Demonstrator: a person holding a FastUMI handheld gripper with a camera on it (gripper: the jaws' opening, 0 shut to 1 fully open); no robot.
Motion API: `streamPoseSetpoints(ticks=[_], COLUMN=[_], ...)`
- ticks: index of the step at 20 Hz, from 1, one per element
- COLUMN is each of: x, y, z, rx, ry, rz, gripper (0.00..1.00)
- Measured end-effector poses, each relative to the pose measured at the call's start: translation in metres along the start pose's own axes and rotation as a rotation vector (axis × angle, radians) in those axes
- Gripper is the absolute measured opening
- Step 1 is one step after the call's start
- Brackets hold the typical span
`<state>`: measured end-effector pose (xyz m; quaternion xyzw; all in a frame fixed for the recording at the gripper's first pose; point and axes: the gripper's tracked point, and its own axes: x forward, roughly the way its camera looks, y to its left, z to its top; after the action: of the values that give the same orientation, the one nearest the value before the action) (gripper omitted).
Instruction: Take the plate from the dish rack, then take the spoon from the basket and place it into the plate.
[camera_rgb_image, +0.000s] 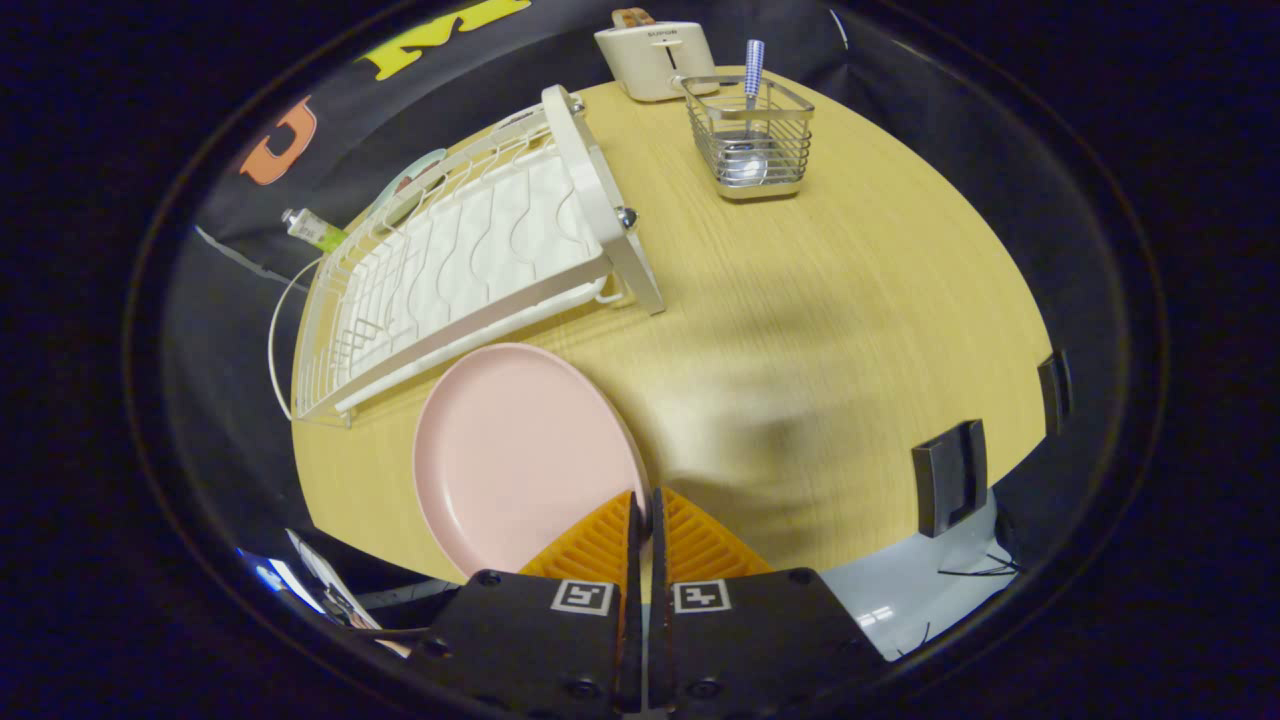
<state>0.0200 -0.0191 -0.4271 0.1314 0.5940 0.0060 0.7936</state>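
My gripper (643, 500) is shut on the rim of a pink plate (515, 455), its two orange fingers (600, 545) pressed on either side of the edge. The plate hangs tilted over the wooden table (850, 330), just in front of the white dish rack (460, 260), which stands with no dishes in it. Far beyond the fingers a wire basket (752, 140) holds a spoon (752, 75) with a blue-and-white handle standing upright, its bowl down inside the basket.
A cream toaster (655, 58) stands behind the basket at the table's far edge. A small tube (312, 230) and a pale green item lie behind the rack. Two black clamps (948, 478) grip the table's near right edge.
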Motion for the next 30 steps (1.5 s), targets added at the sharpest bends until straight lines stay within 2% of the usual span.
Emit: streamPoseSetpoints(ticks=[1, 5, 8, 10, 13, 17, 21, 24, 26, 30], x=[0.000, -0.016, -0.029, -0.038, -0.050, -0.065, -0.089, -0.090, -0.092, -0.087], y=[-0.004, -0.028, -0.049, -0.057, -0.077, -0.095, -0.094, -0.097, -0.097, -0.102], z=[0.003, 0.008, 0.016, 0.017, 0.031, 0.066, 0.132, 0.165, 0.188, 0.241], rx=[-0.015, -0.058, -0.084, -0.088, -0.069, -0.176, -0.275, -0.283, -0.280, -0.282], ry=[-0.018, -0.046, -0.096, -0.100, -0.128, -0.242, -0.505, -0.592, -0.653, -0.792], rz=[-0.015, -0.137, -0.202, -0.198, -0.209, -0.222, -0.183, -0.141, -0.083, -0.037], gripper=[0.11, 0.67, 0.74, 0.80, 0.80, 0.81, 0.80, 0.82, 0.82, 0.82])
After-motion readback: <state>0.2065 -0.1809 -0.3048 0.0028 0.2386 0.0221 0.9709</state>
